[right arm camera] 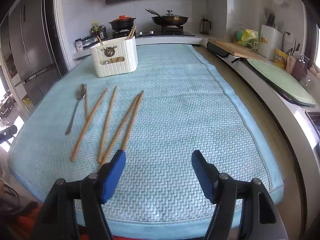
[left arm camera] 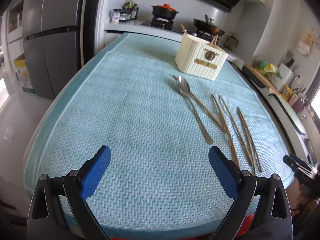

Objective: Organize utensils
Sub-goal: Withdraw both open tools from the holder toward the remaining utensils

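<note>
A metal spoon (left arm camera: 185,92) (right arm camera: 77,106) and several wooden chopsticks (left arm camera: 230,124) (right arm camera: 112,124) lie loose on a light blue woven mat (left arm camera: 130,120) (right arm camera: 180,110). A cream ribbed utensil holder (left arm camera: 200,60) (right arm camera: 115,58) stands at the mat's far end with a few chopsticks in it. My left gripper (left arm camera: 159,156) is open and empty above the mat's near edge, left of the utensils. My right gripper (right arm camera: 158,160) is open and empty, its left finger just beside the near ends of two chopsticks. The right gripper's tip (left arm camera: 296,164) shows at the left wrist view's right edge.
A grey fridge (left arm camera: 50,40) stands to the left. Behind the mat is a stove with a black pot (right arm camera: 122,23) and a lidded pan (right arm camera: 170,19). A counter on the right holds a cutting board (right arm camera: 234,49), a green board (right arm camera: 280,80) and jars.
</note>
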